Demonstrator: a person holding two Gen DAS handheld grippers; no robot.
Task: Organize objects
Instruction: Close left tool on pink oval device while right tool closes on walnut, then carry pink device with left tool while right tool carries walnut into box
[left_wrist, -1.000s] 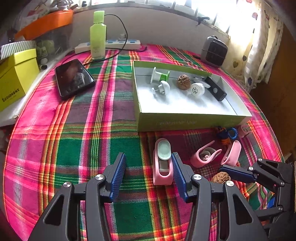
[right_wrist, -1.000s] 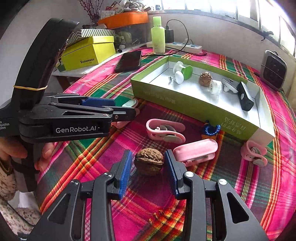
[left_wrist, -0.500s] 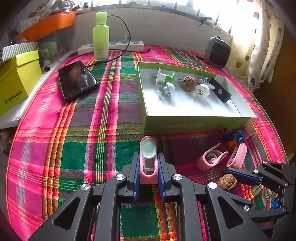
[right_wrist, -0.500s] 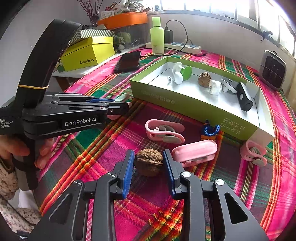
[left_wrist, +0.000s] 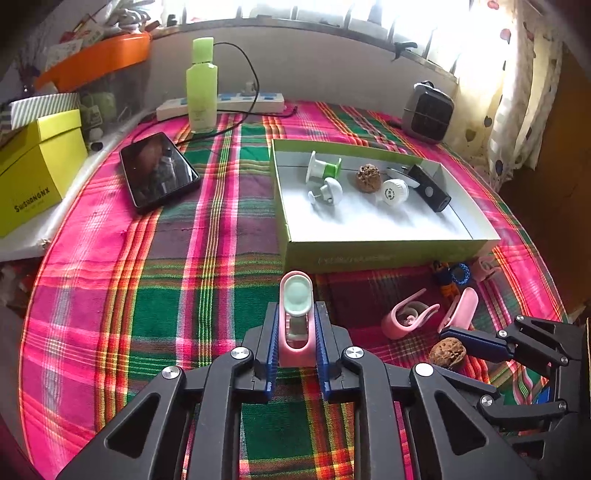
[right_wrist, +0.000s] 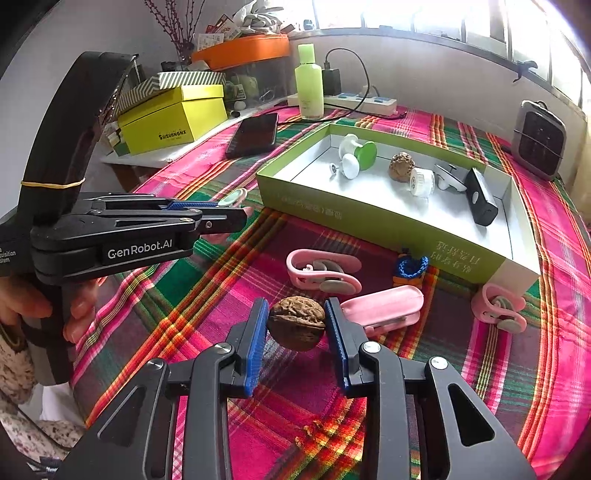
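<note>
My left gripper (left_wrist: 295, 314) is shut on a pink clip (left_wrist: 295, 306) with a pale green pad, just in front of the green box (left_wrist: 369, 254). In the right wrist view the left gripper (right_wrist: 236, 210) shows side-on with that clip (right_wrist: 232, 197) at its tip. My right gripper (right_wrist: 297, 314) is shut on a brown walnut (right_wrist: 296, 326), which also appears in the left wrist view (left_wrist: 447, 352). The white-lined box (right_wrist: 369, 221) holds a green-and-white spool, a white knob, another walnut (right_wrist: 402, 167), a white cap and a black bar.
On the plaid cloth lie two more pink clips (right_wrist: 325, 271) (right_wrist: 384, 304), a third (right_wrist: 504, 308) at the box corner, and a blue-orange cord piece (right_wrist: 410, 267). A phone (left_wrist: 159, 171), green bottle (left_wrist: 201, 85), power strip, yellow box (left_wrist: 33, 170) and small heater (left_wrist: 428, 112) stand behind.
The left gripper went from open beside the pink clip to shut on it. The right gripper's fingers closed onto the walnut and lifted it slightly.
</note>
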